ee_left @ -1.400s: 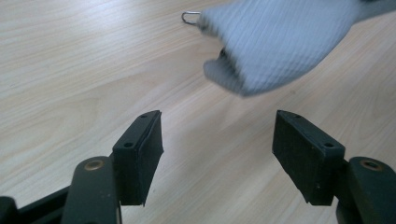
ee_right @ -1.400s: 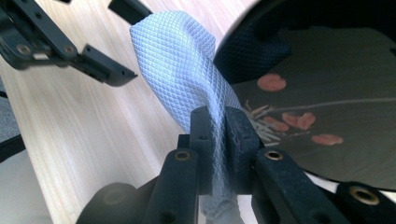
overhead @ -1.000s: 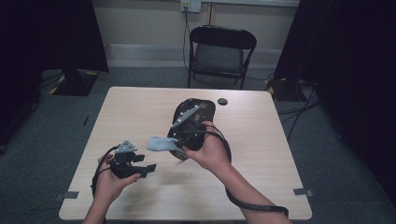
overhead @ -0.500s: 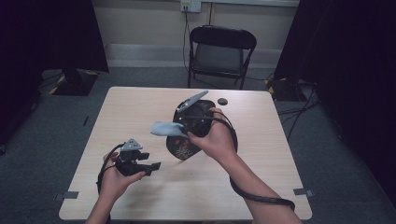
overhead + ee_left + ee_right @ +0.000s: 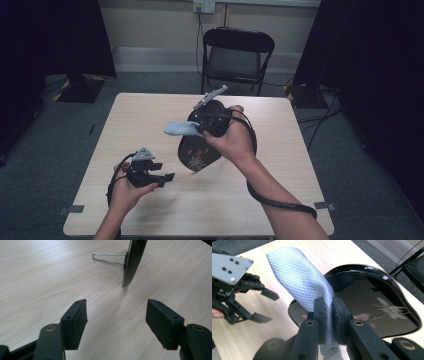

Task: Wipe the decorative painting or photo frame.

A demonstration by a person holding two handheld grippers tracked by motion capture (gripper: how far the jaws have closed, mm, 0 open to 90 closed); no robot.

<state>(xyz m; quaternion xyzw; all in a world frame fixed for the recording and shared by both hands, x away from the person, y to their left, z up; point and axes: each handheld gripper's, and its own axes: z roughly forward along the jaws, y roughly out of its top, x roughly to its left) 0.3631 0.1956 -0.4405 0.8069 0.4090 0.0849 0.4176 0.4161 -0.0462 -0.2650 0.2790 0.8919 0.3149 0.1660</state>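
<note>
Square light-wood table [image 5: 150,120], grey carpet floor around. Black glossy heart-shaped plate [image 5: 197,150] stands on edge near table centre, propped on thin wire stand [image 5: 110,258]. Small dark round object at table's 1 o'clock corner, now hidden behind hand.

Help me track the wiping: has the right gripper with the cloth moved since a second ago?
Yes. In the high view the right gripper, shut on the cloth, has moved from the table's middle toward the chair.
</note>
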